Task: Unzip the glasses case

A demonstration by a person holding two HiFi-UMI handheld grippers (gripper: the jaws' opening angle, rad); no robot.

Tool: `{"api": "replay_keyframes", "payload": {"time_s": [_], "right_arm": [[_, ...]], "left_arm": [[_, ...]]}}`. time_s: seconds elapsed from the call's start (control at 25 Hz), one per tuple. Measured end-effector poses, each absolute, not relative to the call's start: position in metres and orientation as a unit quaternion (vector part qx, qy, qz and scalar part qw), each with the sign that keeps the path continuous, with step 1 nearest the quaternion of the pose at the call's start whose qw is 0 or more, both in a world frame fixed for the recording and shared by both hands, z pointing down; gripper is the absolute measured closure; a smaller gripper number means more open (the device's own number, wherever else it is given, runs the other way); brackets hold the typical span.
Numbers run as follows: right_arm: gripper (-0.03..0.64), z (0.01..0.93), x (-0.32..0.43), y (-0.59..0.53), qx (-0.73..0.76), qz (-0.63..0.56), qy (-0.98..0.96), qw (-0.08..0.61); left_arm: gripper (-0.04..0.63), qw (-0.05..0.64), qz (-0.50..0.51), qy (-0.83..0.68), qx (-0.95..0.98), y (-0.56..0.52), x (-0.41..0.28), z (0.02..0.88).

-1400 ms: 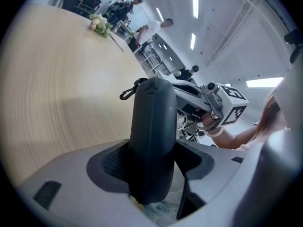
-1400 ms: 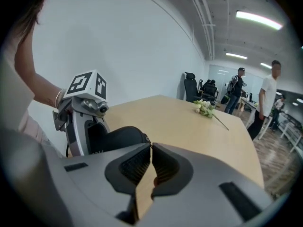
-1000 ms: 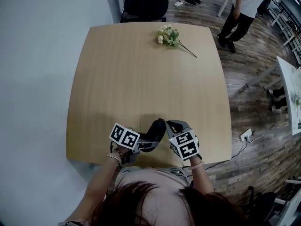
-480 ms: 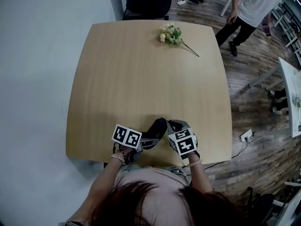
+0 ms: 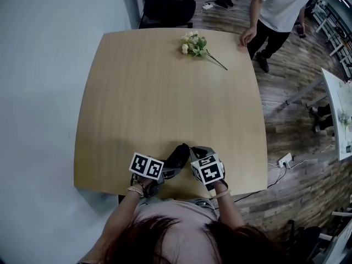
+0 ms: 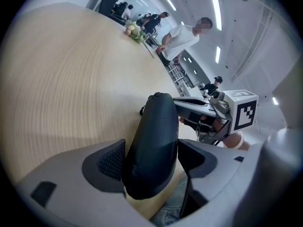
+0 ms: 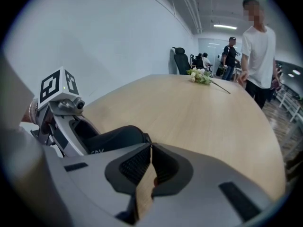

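A black glasses case point(image 5: 177, 157) stands on its edge near the front edge of the wooden table point(image 5: 165, 98). My left gripper point(image 6: 151, 157) has the case point(image 6: 154, 145) between its jaws; the jaws are opening, and both pads still touch its sides. From the right comes my right gripper point(image 7: 150, 148), shut, with its fingertips at the case's far end point(image 7: 118, 137). I cannot see if the zip pull is pinched there. In the head view the left gripper point(image 5: 166, 170) and right gripper point(image 5: 192, 152) meet at the case.
A small bunch of pale flowers point(image 5: 193, 43) lies at the table's far edge. A person in a white shirt point(image 5: 278, 10) stands at the far right corner, hand by the table. A black chair point(image 5: 165, 7) stands behind the table. A white table point(image 5: 338, 109) stands at right.
Both grippers and the case have sunk a little toward the table's front edge. The person in the white shirt has walked up to the far right corner.
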State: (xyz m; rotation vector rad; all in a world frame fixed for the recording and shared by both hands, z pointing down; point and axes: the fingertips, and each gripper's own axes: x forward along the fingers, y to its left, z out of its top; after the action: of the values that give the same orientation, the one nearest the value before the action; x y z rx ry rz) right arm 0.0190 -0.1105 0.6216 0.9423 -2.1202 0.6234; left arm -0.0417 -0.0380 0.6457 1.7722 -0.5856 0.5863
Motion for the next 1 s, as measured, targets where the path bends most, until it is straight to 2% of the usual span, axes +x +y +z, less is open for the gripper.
{"api": "replay_keyframes", "payload": {"time_s": [0.36, 0.68, 1.0], "right_arm": [[0.598, 0.633, 0.022, -0.106, 0.366, 0.254, -0.814, 0.372], [0.598, 0.639, 0.026, -0.105, 0.372, 0.261, -0.808, 0.374], [0.598, 0.639, 0.029, -0.107, 0.386, 0.267, -0.805, 0.362]], "left_arm": [[0.262, 0.542, 0.276, -0.251, 0.753, -0.034, -0.042, 0.652], [0.255, 0.492, 0.320, -0.270, 0.763, -0.028, -0.049, 0.655], [0.244, 0.490, 0.294, -0.296, 0.765, -0.027, -0.059, 0.647]]}}
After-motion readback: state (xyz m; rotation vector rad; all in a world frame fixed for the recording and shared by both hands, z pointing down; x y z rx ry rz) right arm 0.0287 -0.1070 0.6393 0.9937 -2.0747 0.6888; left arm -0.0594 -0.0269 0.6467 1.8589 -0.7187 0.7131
